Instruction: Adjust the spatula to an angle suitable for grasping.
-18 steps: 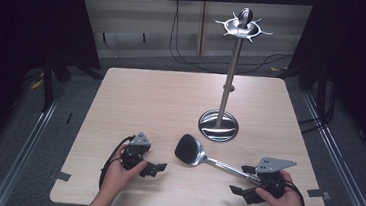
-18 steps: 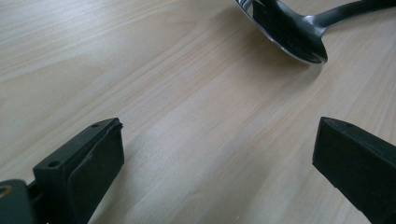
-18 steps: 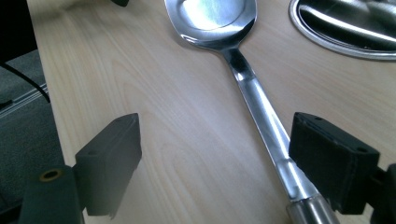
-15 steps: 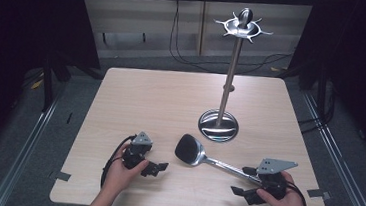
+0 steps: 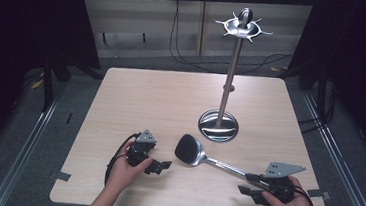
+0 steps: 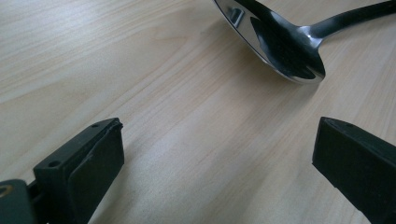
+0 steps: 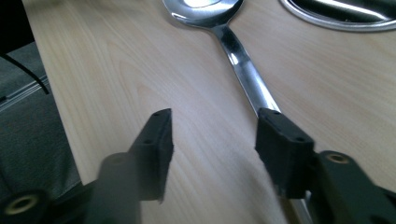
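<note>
Both tongs sit low at the near edge of the table (image 5: 136, 94) in the high view. Left gripper (image 5: 158, 166) rests with jaws spread wide and nothing between them, just left of the spatula (image 5: 192, 151). Right gripper (image 5: 251, 184) is by the near right corner, jaws part open around the tip of the handle, not pressing on it. The spatula lies flat, its head toward the middle, its handle running out to the right gripper. Behind it stands a steel stand (image 5: 219, 124) with hooks on top; the far half of the tabletop is bare wood. No writing can be read anywhere.

From the left gripper view, the gripper (image 6: 217, 163) has bare wood between its pads and the spatula (image 6: 280, 46) head lies ahead, apart from them.

From the right gripper view, the gripper (image 7: 212, 140) gapes, the spatula (image 7: 243, 65) handle passing under the right-hand jaw; the table (image 7: 93, 93) edge runs close along the left, and the stand (image 7: 345, 16) base sits at top right.
</note>
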The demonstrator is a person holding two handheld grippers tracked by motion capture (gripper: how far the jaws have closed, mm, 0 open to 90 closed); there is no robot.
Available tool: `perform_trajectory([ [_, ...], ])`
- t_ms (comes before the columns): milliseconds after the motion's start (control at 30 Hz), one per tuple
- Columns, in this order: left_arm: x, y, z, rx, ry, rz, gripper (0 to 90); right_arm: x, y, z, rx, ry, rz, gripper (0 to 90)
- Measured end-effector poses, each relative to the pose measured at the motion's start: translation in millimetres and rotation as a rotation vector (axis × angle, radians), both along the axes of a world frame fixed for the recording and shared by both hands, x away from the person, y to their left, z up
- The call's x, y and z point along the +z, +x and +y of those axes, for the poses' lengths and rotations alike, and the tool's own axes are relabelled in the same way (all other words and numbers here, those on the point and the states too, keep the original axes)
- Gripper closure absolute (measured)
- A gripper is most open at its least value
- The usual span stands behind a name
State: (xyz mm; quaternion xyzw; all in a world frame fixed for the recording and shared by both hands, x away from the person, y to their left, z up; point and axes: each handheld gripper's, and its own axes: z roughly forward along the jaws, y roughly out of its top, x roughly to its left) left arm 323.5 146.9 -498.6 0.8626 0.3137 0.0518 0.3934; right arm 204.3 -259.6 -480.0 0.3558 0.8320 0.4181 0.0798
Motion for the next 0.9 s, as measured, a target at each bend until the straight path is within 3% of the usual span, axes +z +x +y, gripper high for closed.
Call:
perform_trajectory([
  [33, 0.1, 0.6, -0.1, -0.010, 0.005, -0.003, 2.3, -2.0, -0.8, -2.6, 0.001, 0.006, 0.036, 63.8],
  [200, 0.4, 0.4, -0.7, -0.018, 0.022, 0.006, 2.4, -5.9, -0.7, -3.7, -0.005, -0.037, 0.058, 73.7],
  [233, 0.1, 0.3, -0.8, -0.022, 0.026, 0.004, 2.4, -6.7, 0.1, -3.9, -0.019, -0.071, 0.066, 78.7],
  [367, -0.8, -0.3, 1.1, -0.009, 0.016, -0.004, 2.4, -5.8, 1.8, -5.0, -0.032, -0.071, 0.069, 84.6],
  [400, -0.7, -0.2, 1.8, -0.010, 0.016, -0.005, 2.4, -5.6, 2.8, -5.0, -0.035, -0.090, 0.066, 87.0],
  [533, 1.1, -1.2, 5.8, 0.001, 0.021, 0.000, 2.5, -8.6, 5.7, -6.2, -0.051, -0.117, 0.075, 90.0],
  [900, 0.0, -3.0, 10.4, 0.004, 0.023, 0.007, 2.4, -9.8, 12.4, -15.6, -0.095, -0.106, 0.088, 90.0],
])
